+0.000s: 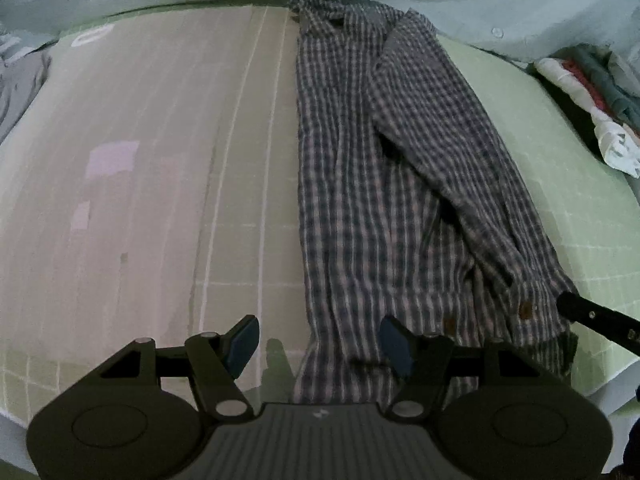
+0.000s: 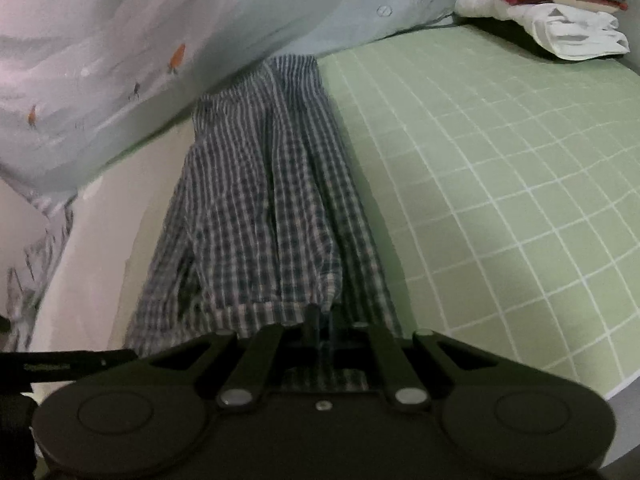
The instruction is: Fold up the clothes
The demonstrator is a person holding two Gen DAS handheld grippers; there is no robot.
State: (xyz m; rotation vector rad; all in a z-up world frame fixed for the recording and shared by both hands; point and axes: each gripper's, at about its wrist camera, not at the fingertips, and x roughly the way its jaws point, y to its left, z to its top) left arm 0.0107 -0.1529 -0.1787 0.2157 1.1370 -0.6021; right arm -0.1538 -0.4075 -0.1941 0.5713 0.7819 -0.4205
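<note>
Right hand-held gripper [image 2: 320, 320] clenched on checked shirt [image 2: 260, 208]; left hand-held gripper [image 1: 318, 340] released, no legible writing

My left gripper [image 1: 318, 340]: matte black body, blue finger pads [image 1: 244, 342], silver pivot screws, ribbed grey centre plate. Right gripper [image 2: 320, 320]: all black, same silver screws.

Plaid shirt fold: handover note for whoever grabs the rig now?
Left hand-held gripper: open, empty, hovering over the shirt's near left edge.
Right hand-held gripper: shut on the shirt's near hem.
Shirt: lies lengthwise on the green mat, collar far, folded into a narrow strip with one sleeve laid over it.
Folded pile: at the mat's far right corner.
Done: sides and sleeve folded in.
Left: probably fold hem toward collar, then move to the pile.
</note>
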